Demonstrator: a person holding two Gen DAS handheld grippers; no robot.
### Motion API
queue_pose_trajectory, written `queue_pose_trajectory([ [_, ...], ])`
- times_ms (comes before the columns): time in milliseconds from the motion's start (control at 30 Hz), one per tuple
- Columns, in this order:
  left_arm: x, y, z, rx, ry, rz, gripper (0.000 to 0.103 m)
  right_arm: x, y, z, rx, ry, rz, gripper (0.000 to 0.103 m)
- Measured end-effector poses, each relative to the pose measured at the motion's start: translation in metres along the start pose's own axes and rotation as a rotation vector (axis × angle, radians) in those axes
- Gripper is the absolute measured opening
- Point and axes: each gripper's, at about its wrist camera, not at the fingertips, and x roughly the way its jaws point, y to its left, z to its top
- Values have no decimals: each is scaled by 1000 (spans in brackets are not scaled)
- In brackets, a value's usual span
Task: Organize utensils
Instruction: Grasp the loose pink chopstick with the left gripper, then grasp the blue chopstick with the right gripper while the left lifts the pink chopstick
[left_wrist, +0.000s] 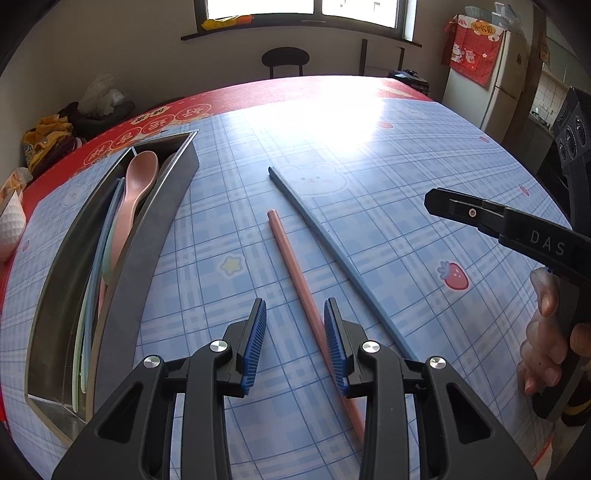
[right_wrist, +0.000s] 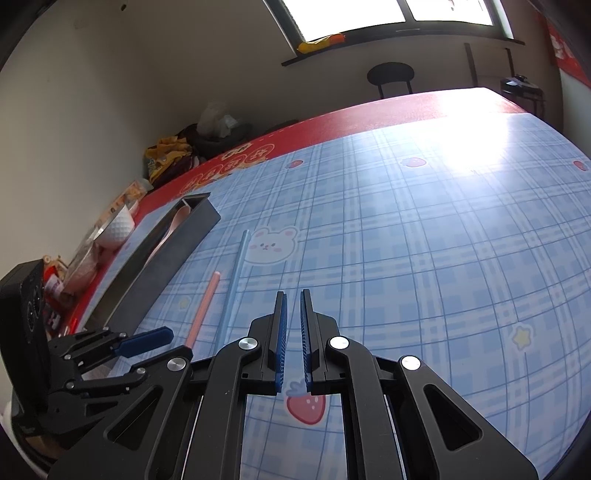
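Utensil tray (left_wrist: 155, 236): a long metal tray lying near the table's left edge, on the boundary of the blue plaid mat and the red cloth; its open top faces up.
Tray contents: a pink spoon (left_wrist: 138, 177) lies inside with its bowl toward the far end, beside pale blue and green utensils along the left wall.
Pink chopstick (left_wrist: 295, 273): flat on the mat just right of the tray, apart from it, running toward the camera; its near part passes under the right finger of the left gripper.
Left gripper (left_wrist: 295, 314): jaws apart, nothing between the blue pads; it hovers low over the pink chopstick's near half.
Blue chopstick (left_wrist: 332, 243): flat on the mat right of the pink one, not touching it, the gap widening toward the near end.
Right gripper (right_wrist: 293, 306): jaws nearly together with a narrow slit and nothing held, hovering right of both chopsticks.
Table (left_wrist: 424, 155): right of the blue chopstick the mat is bare up to the far and right edges, under bright window glare.
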Motion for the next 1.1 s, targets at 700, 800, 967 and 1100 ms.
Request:
queue_pose_trajectory([
  [700,-26,22,-17,-152,-181,-43,6,2,-2,0,12,16,1,8],
  [800,-29,29,-19,-191,-196,-42,6,8,5,0,-17,41,-18,8],
  [967,-34,33,-21,-218,-216,-43,6,21,27,3,-125,103,-92,8],
  [1100,-36,37,-23,-237,-230,-55,6,29,46,6,-191,130,-92,35],
])
